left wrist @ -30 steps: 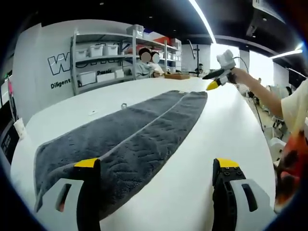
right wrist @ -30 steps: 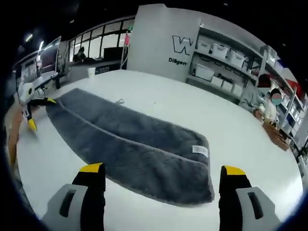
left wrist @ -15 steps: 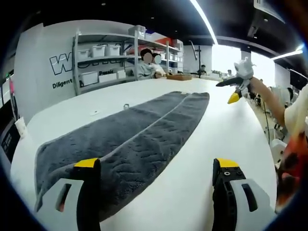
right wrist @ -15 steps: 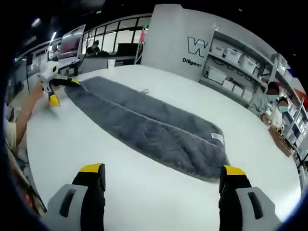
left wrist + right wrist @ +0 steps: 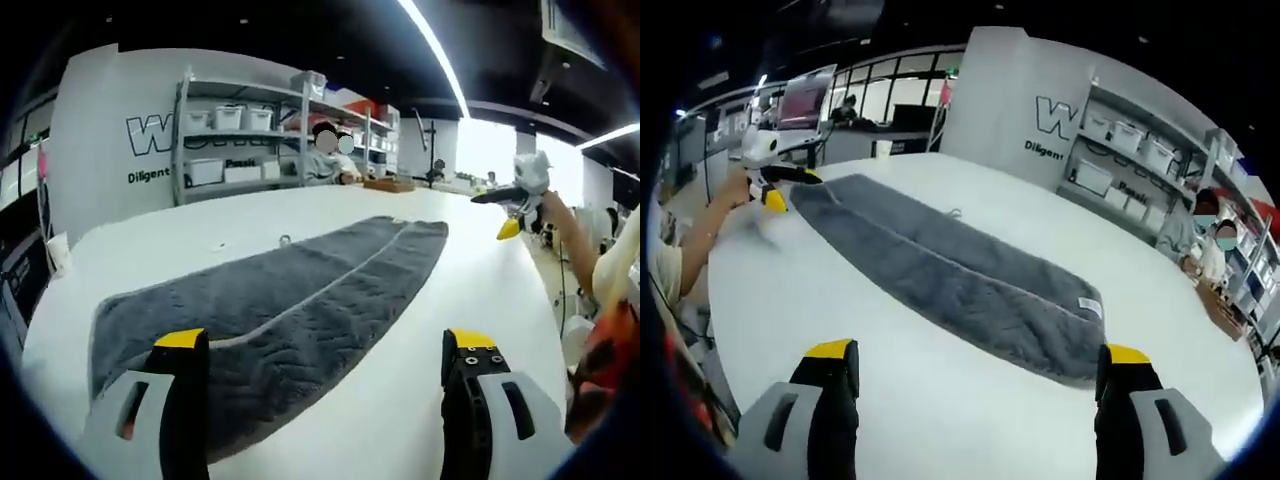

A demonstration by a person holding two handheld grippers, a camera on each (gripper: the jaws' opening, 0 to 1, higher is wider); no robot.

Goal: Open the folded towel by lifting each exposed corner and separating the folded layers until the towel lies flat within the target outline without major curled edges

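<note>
A long grey towel lies stretched out on the white table, with a lengthwise seam down its middle. My left gripper stands open over the towel's near end, nothing between its jaws. Past the towel's far corner, off to the right, a hand holds up my right gripper. In the right gripper view the towel runs away to the upper left, with a white label at its near end. My right gripper is open above bare table. The left gripper hovers by the towel's far end.
Shelves with white bins stand behind the table, and a person sits at its far side. A small metal object lies beside the towel. A white cup and a monitor stand beyond the table's far edge.
The right gripper has drawn back from the towel's corner, up and out to the side. The left gripper has lifted slightly. The towel lies as before.
</note>
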